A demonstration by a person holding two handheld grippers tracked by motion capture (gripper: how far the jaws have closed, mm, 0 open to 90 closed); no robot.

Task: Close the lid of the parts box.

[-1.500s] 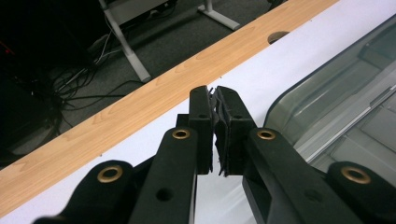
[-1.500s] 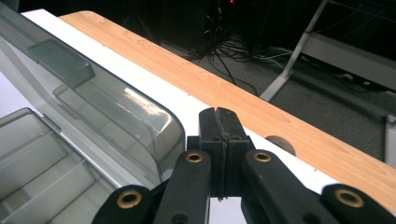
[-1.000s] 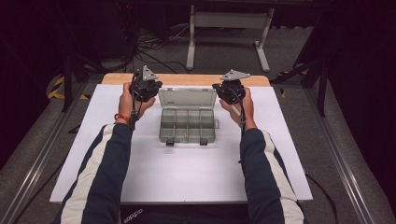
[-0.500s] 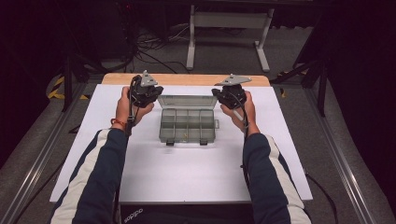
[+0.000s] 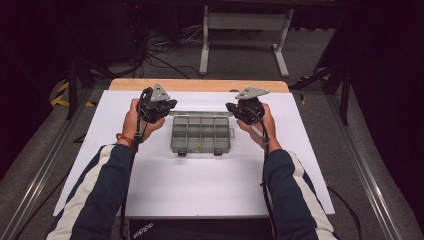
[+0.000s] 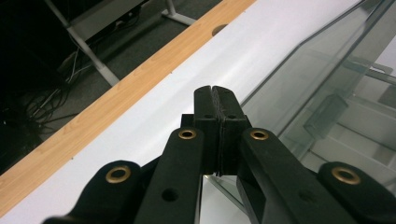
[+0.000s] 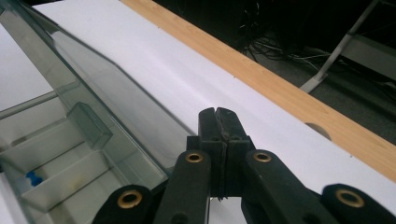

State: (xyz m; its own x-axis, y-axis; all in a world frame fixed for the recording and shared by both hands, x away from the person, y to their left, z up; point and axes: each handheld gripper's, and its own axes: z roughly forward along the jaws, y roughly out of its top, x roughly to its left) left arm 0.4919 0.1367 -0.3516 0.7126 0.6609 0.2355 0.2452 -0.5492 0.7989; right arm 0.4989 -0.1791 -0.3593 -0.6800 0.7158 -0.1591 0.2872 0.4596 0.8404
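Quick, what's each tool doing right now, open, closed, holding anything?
Left tool: closed, nothing between its jaws, beside the clear lid.
Right tool: closed, holding nothing, beside the same lid.

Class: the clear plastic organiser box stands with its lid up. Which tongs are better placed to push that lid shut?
Roughly equal: left tongs and right tongs, both shut, flank the clear lid at opposite ends.

Readable text: one brand word

"adidas", upside down, on the dark garment (image 5: 150, 229), well behind the left gripper (image 5: 159, 107).
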